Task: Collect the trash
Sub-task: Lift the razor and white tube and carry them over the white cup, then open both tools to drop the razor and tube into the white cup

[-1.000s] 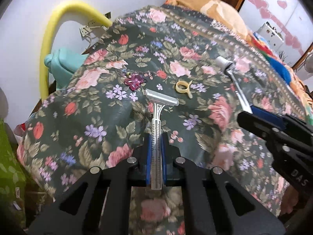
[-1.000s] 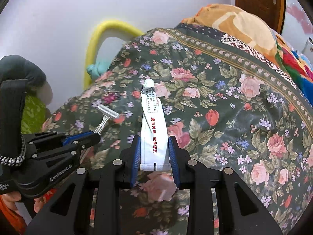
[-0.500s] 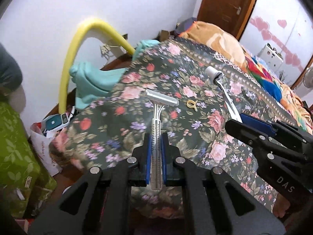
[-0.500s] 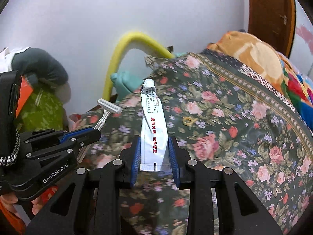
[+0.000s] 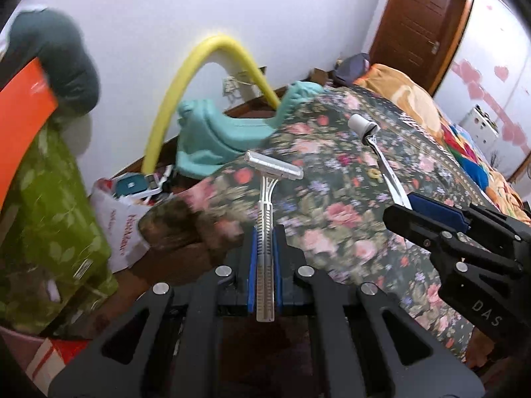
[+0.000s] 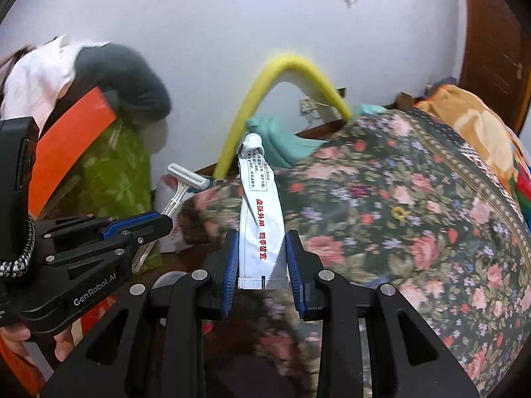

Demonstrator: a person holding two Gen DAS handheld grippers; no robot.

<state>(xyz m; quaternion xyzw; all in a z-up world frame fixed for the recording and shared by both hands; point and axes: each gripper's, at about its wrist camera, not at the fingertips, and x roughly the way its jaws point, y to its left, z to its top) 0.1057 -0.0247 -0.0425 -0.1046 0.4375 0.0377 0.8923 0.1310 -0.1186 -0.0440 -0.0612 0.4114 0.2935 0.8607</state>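
Razor (image 5: 265, 232) is sitting pinched in my left gripper (image 5: 265, 275) — handle along the fingers, head pointing away. My right gripper (image 6: 262, 275) is pinching the white tube (image 6: 262, 219) lengthwise — cap pointing forward, above the floral bedspread (image 6: 415, 215).

Both grippers black plastic w/ blue finger pads (image 5: 253, 255), silver screws. Left gripper (image 6: 166, 222) marked "GenRobot.AI", braided black-white cord at rear; right gripper (image 5: 403, 209) reads "DAS". Bare fingertips (image 6: 63, 348) under left one.
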